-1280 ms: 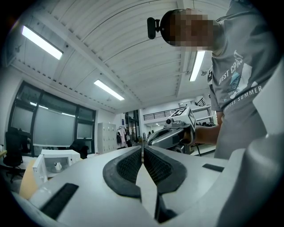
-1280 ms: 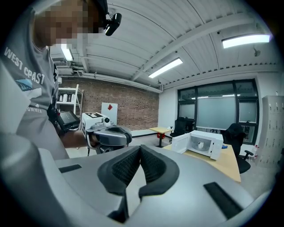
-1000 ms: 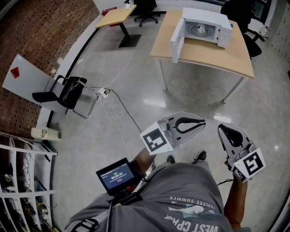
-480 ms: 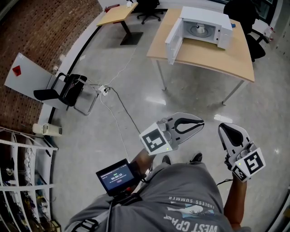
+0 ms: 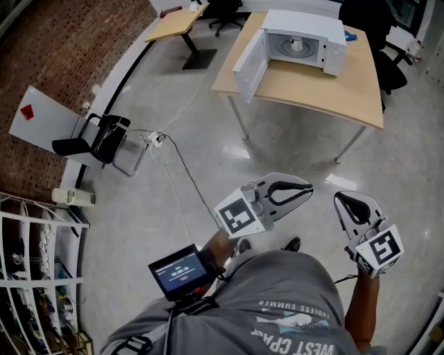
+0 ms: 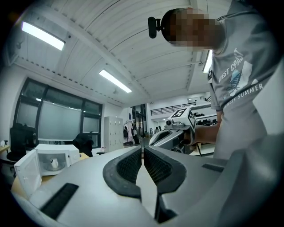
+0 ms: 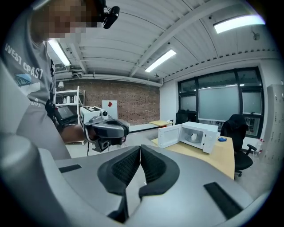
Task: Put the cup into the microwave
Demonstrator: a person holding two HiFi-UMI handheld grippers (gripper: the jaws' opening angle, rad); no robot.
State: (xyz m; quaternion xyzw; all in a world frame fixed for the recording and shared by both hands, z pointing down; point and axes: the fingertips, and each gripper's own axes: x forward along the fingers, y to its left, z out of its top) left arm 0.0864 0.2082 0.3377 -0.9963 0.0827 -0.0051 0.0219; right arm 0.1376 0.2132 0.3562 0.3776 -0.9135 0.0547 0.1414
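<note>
Barely, cup (image 5: 297,44) discernible inside open microwave (image 5: 305,21); left gripper (image 5: 308,187), right gripper (image 5: 345,198) jaws pressed together.

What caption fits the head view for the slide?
Left gripper and right gripper shut, empty; open microwave on table ahead, cup inside.

White microwave (image 5: 305,21) standing near one end of a light wooden table (image 5: 312,93), its door (image 5: 248,64) swung wide open, small white cup (image 5: 296,45) upright on the round turntable inside (its finer details too small to tell)
</note>
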